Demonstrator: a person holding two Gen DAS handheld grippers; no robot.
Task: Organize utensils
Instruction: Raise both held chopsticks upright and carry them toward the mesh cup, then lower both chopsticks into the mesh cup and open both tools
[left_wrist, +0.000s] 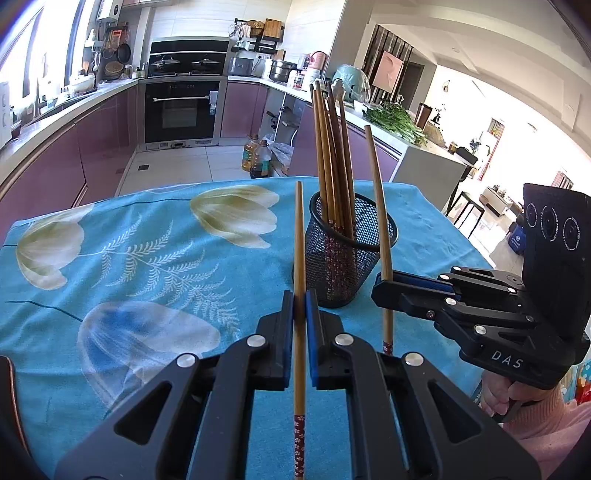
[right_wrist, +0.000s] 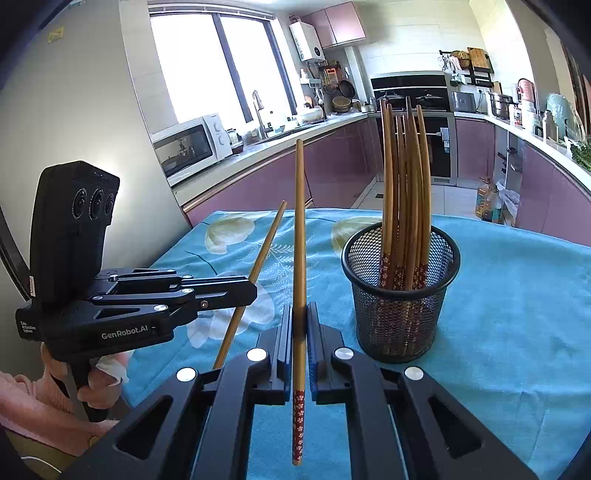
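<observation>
Left of the mesh cup (left_wrist: 347, 254) the tablecloth (left_wrist: 129, 258) is left wide open; the cup's mouth is crowded by upright chopsticks (left_wrist: 330, 155).

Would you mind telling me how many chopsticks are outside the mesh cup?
2: one chopstick clamped in the left tool, another in the right tool, both above the tablecloth.

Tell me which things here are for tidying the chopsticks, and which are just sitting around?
For the job:
- left gripper, shut on one chopstick
- right gripper, shut on another chopstick
- mesh cup with a bunch of chopsticks standing in it

Just sitting around:
- flowered blue cloth
- microwave
- oven
- oil bottles
- greens
</observation>
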